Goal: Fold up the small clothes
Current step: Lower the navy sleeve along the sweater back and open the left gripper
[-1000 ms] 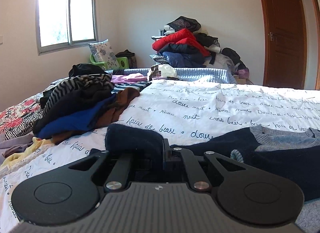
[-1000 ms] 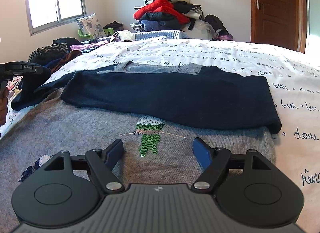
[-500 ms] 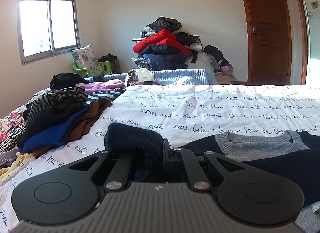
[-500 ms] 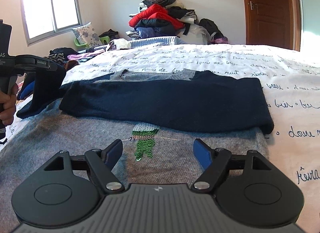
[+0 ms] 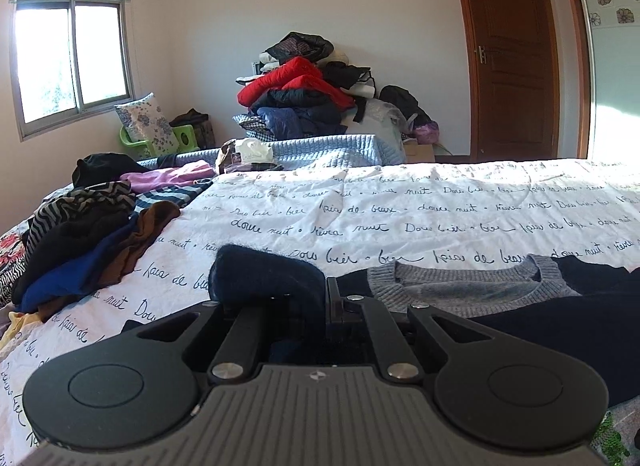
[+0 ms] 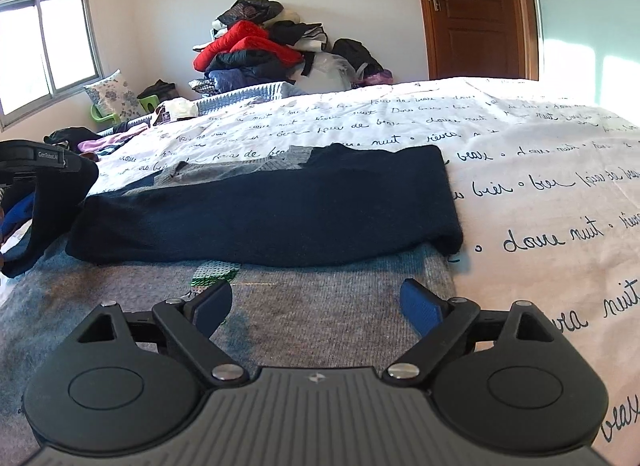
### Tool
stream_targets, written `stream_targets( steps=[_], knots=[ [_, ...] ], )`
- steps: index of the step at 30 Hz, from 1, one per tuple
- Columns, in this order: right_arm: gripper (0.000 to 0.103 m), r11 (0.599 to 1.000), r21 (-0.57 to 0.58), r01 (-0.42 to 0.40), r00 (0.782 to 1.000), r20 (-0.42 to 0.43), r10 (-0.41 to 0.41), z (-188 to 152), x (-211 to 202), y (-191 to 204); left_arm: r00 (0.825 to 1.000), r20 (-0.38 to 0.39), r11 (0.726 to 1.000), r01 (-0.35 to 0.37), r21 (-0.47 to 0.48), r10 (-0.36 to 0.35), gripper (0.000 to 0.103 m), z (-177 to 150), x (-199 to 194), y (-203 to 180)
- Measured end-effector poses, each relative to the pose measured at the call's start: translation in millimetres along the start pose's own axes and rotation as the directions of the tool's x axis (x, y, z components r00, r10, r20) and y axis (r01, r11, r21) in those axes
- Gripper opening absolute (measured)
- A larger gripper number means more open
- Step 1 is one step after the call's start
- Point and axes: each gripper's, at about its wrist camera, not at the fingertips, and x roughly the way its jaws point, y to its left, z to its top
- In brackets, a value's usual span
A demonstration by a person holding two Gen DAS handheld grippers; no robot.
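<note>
The bed (image 6: pixel 540 153), under a white sheet with script lettering, fills the middle of both views. A grey sweater (image 6: pixel 320 318) with navy sleeves lies flat on it at lower centre of the right wrist view, one navy sleeve (image 6: pixel 280 209) folded across its chest. The right tongs (image 6: pixel 316 306) hover spread apart just over the grey hem. The left tongs (image 5: pixel 326 298), at lower centre of their own view, are clamped on the other sleeve's cuff (image 5: pixel 264 274), which bulges above them.
</note>
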Motion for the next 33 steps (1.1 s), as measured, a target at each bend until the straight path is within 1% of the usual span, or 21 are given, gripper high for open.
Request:
stream_targets(
  steps=[4,7,12,18,25,33],
  knots=[
    [0.093,1.000,-0.022,0.009,1.000,0.004,-0.008,-3,0,3,0.999,0.013,0.999,0.031,0.022,-0.032,0.010,5,-2,-19],
    [0.098,1.000,-0.020,-0.002,1.000,-0.004,0.002,-3,3,3,0.998,0.014,0.998,0.054,0.043,-0.055,0.010,8,-2,-35],
    [0.099,1.000,-0.002,-0.004,1.000,-0.009,0.004,-4,4,1,0.996,0.019,0.994,0.089,0.068,-0.091,0.010,12,-2,-58],
    [0.101,1.000,-0.010,0.000,1.000,-0.014,0.000,-5,5,2,0.990,0.028,0.986,0.138,0.092,-0.142,0.010,16,-7,-83],
    [0.102,1.000,-0.022,0.004,1.000,-0.016,-0.004,-6,5,5,0.979,0.024,0.971,0.198,0.137,-0.203,0.010,11,-14,-113],
    [0.102,1.000,0.027,-0.011,1.000,-0.003,0.011,-6,3,-3,0.974,0.007,0.960,0.222,0.173,-0.227,0.010,1,-12,-131]
  ],
)
